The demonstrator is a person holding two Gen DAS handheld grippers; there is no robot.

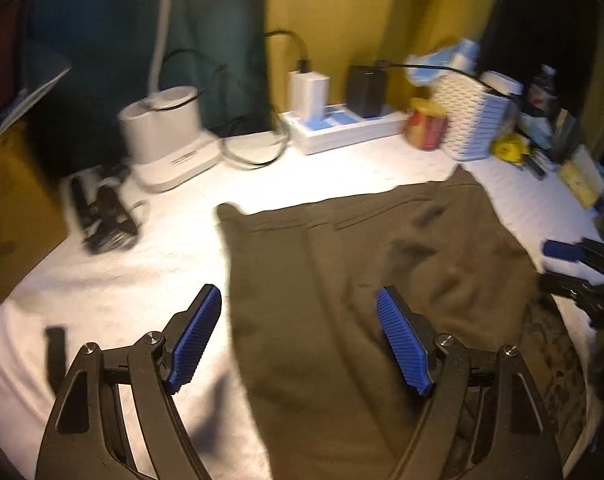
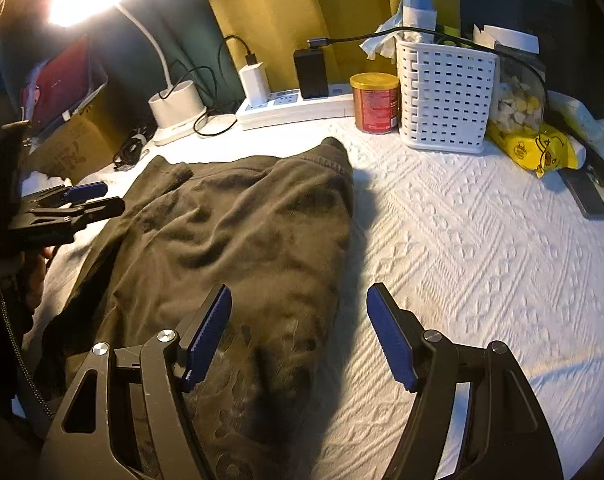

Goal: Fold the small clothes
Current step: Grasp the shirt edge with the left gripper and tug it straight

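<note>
A dark olive-brown garment [image 1: 361, 280] lies spread on the white textured cloth, wrinkled, with its hem toward the back. It also shows in the right wrist view [image 2: 230, 240]. My left gripper [image 1: 300, 300] is open and empty, hovering over the garment's near left edge. My right gripper [image 2: 300, 300] is open and empty, over the garment's near right edge. The right gripper shows at the far right of the left wrist view [image 1: 573, 268]. The left gripper shows at the left of the right wrist view [image 2: 86, 200].
At the back stand a white lamp base [image 2: 178, 110], a white power strip [image 2: 294, 106] with chargers, a red tin [image 2: 375, 102], a white slotted basket [image 2: 445, 96] and a yellow bag [image 2: 529, 148]. A cardboard box [image 2: 74, 144] and black cables [image 1: 102, 216] lie at the left.
</note>
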